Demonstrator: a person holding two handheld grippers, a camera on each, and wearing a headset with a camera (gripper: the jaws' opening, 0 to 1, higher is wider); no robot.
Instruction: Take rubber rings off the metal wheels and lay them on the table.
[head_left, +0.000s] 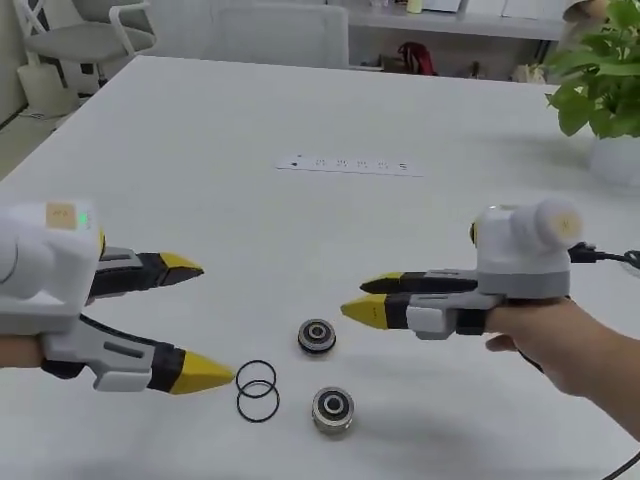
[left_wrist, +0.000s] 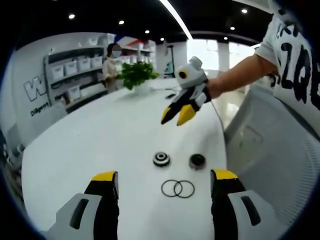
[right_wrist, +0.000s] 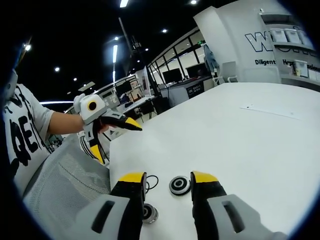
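Two thin black rubber rings are seen lying overlapped on the white bench, just left of two small round metal wheels. The left tool is held wide apart and the right tool narrowly apart, both empty.

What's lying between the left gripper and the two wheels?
Two rubber rings, touching each other, flat on the table; the head view shows it best.
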